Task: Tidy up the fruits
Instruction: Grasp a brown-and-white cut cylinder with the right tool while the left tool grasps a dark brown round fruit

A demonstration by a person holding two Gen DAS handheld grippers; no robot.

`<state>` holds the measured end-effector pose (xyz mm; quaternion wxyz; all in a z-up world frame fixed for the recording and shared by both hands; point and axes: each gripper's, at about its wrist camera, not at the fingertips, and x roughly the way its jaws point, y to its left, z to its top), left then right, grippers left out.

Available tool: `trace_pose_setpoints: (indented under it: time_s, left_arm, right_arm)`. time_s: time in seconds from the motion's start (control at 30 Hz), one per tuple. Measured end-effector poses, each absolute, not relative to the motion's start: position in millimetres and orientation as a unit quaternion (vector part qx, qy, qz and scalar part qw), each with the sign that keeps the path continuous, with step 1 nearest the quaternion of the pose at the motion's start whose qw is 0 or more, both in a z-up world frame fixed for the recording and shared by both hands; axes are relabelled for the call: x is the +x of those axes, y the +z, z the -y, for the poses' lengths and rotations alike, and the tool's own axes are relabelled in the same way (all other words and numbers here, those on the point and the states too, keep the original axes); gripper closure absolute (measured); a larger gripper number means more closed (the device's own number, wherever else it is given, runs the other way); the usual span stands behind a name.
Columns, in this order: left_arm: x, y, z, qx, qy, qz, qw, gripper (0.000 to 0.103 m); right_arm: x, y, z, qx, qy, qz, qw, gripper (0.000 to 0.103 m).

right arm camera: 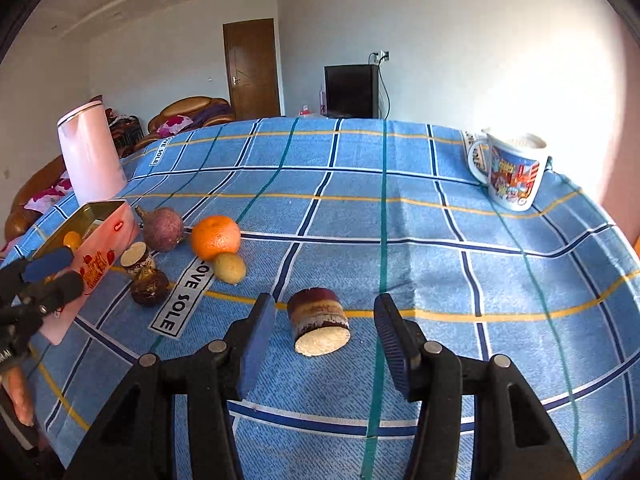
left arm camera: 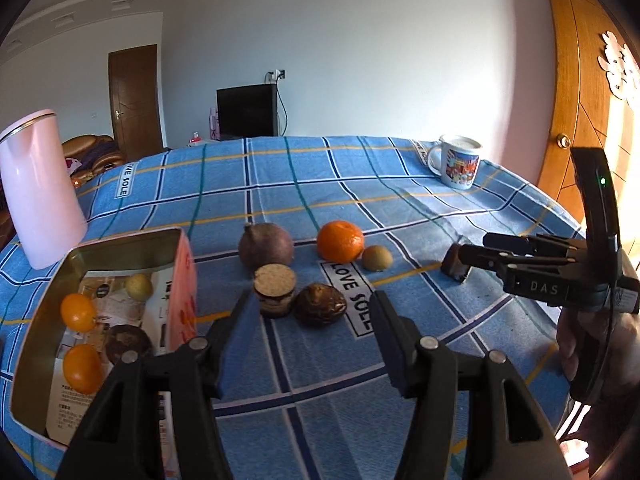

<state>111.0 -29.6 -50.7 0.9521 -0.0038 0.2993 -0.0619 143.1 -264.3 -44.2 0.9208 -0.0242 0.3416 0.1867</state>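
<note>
Surface (right arm camera: 400, 216): covered by a blue checked cloth printed "LOVE SOLE".
Left gripper (left arm camera: 310, 322): fingers spread wide, holding nothing; it hangs above the cloth beside the tin, pointed at the cork-topped cylinder and the brown fruit.
Right gripper (right arm camera: 324, 330): fingers spread wide, gripping nothing; the cut cylinder lies between and just ahead of the tips, contact not evident.
Tin (left arm camera: 38, 320): open rectangular box, pink outer wall, at the left of the surface. Inside: two small orange fruits (left arm camera: 78, 312), one yellow-green fruit (left arm camera: 139, 287), one dark round piece (left arm camera: 128, 342).
Cut cylinder (right arm camera: 318, 322): lying on its side, pale cut face toward the camera, dark red skin; well apart from the other fruit.
Cork-topped cylinder (left arm camera: 275, 290): upright, just beside the tin, touching or nearly touching the brown fruit (left arm camera: 320, 304).
Purple fruit (left arm camera: 266, 245): behind the upright cylinder.
Orange (left arm camera: 341, 241): right of the purple fruit, with a small kiwi-like fruit (left arm camera: 377, 258) against its right side.
Mug (right arm camera: 508, 170): patterned, far right corner.
Pink kettle (left arm camera: 38, 192): behind the tin.
</note>
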Motion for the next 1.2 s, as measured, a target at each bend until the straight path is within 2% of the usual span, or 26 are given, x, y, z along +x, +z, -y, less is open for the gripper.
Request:
trace_pose_setpoints:
  time_s: [0.13, 0.27, 0.47, 1.2]
  left_arm:
    - [124.7, -60.1, 40.4, -0.005, -0.077, -0.331, 0.94, 0.045]
    - [137.8, -68.7, 45.6, -0.012, -0.086, -0.361, 0.929, 0.06]
    - [151.2, -70.5, 51.3, -0.01, -0.079, -0.378, 0.922, 0.06]
    - [197.9, -74.6, 74.0, 0.075, -0.021, -0.405, 0.911, 0.06]
  right_arm:
    - [147.3, -52.7, 267.1, -0.017, 0.207, -0.365, 0.908, 0.05]
    - [153.3, -59.8, 272.8, 0.006, 0.222, -0.385, 0.896, 0.051]
    - [162.2, -68.5, 272.6, 0.022, 0.243, -0.414, 0.877, 0.052]
    - [162.7, -68.5, 272.3, 0.019, 0.241, -0.413, 0.878, 0.053]
